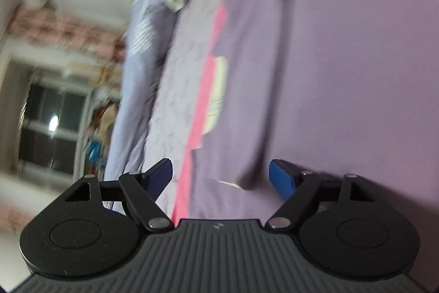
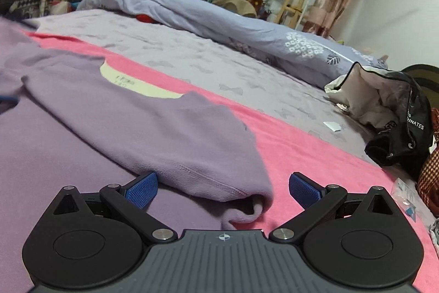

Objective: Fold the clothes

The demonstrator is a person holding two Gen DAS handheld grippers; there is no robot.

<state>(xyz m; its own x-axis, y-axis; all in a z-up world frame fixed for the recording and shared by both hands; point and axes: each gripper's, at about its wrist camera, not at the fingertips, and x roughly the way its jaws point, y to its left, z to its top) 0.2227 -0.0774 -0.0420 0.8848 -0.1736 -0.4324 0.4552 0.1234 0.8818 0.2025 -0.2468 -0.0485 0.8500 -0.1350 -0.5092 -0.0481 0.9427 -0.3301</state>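
Both claws gape empty, so my right claw [image 2: 222,190] should close low on the purple top's [image 2: 164,133] folded sleeve cuff near the bed's [image 2: 208,59] edge, while my left claw [image 1: 221,179] pins the body flat.

The sweater [image 2: 115,111] lies on a towel [image 2: 301,153]; a quilt [image 2: 233,26] at twelve o'clock, a bag [image 2: 395,111] at two

Dim indoor light; left wrist view motion-blurred, right wrist sharp; fisheye bending, dark corners.
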